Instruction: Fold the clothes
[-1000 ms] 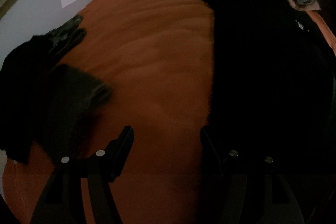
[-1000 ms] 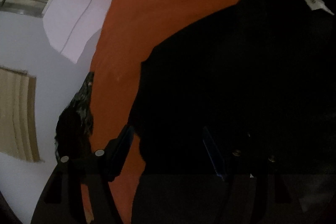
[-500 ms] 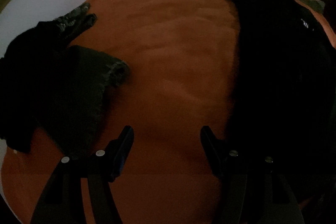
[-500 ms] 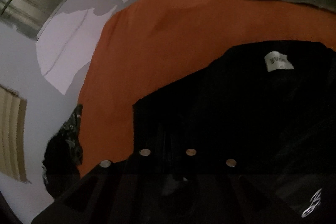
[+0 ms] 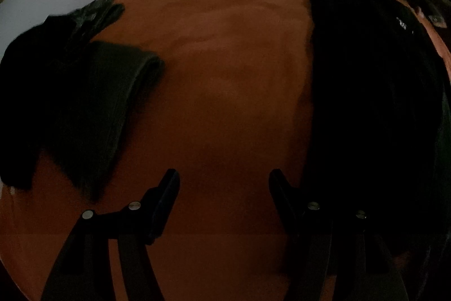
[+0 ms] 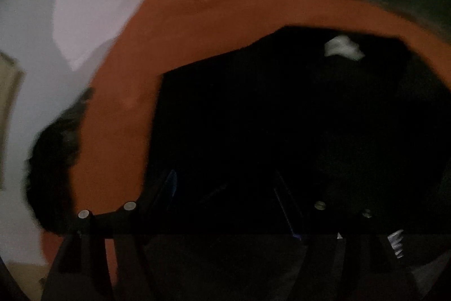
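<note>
Dim room, orange cover (image 5: 225,75) with dark clothes on it.
We hold the left gripper (image 5: 224,188) wide apart over bare orange, nothing between its jaws. Our right gripper (image 6: 225,188) has just opened over the black garment (image 6: 267,117), releasing it; it lies flat, white label (image 6: 342,47) showing. Dark green piece (image 5: 107,92) lies left.

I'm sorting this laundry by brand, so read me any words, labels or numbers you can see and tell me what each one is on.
White neck label on the black garment: printed, but too blurred to read.
White print low on the same garment, right wrist view: too small and dark to read.
White marks on the garment, left wrist view: unreadable.
No legible text anywhere else.
</note>
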{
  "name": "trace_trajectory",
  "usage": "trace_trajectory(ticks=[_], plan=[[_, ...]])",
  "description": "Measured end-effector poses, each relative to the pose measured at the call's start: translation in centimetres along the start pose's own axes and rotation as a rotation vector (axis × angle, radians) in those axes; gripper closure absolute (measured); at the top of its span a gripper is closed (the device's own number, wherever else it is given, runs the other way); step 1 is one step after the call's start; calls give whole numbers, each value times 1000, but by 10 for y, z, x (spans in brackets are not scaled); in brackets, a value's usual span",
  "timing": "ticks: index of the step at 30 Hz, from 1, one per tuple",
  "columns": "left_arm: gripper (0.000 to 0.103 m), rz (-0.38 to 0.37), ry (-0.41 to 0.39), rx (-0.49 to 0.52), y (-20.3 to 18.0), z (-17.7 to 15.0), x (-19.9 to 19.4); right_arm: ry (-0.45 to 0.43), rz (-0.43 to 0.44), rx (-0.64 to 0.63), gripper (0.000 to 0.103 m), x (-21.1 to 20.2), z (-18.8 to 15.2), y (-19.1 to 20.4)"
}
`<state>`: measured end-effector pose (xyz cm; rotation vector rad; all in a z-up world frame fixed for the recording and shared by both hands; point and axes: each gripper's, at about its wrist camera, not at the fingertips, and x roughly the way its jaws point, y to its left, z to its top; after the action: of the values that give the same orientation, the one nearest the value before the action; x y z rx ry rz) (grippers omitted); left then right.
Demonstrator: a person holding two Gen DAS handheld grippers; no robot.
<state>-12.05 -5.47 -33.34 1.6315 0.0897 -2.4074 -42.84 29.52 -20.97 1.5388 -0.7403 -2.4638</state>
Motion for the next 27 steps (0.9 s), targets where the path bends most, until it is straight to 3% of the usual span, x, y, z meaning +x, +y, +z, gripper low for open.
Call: trace_trajectory(ticks=[2,5,7,9,12,14,16,20,22,23,25,27], plan=[[36,-42,8,14,0,-9,-2,45,31,-11,32,10,-7,8],[33,-51,5,53,-7,-24,-3,63,-21,-39,36,30,-14,14],[33,-20,-1,50,-10,-29,1,79,-7,1,100,39,-16,9],[33,-16,-14,21,-8,-29,1,54,40,31,101,33,-17,9],[33,-10,-26,2,-6,-29,3,-77,79,4,102,0,-20,17],[33,7,-25,13,-5,-28,6,-114,78,1,102,-8,-22,17],[33,11,-23,19,-4,-28,7,-85,52,21,101,-3,-26,10],[33,18,-19,26,-6,-27,10,87,-39,90,100,39,-36,-5],[33,17,-20,28,-4,-24,10,64,-65,101,100,31,-41,-9],[33,16,-20,27,-5,-24,10,38,-77,100,99,23,-44,-10],[33,14,-20,23,-3,-24,9,-26,-100,59,86,6,-50,0],[33,8,-21,18,-3,-25,7,-63,-70,-20,74,-5,-64,26]])
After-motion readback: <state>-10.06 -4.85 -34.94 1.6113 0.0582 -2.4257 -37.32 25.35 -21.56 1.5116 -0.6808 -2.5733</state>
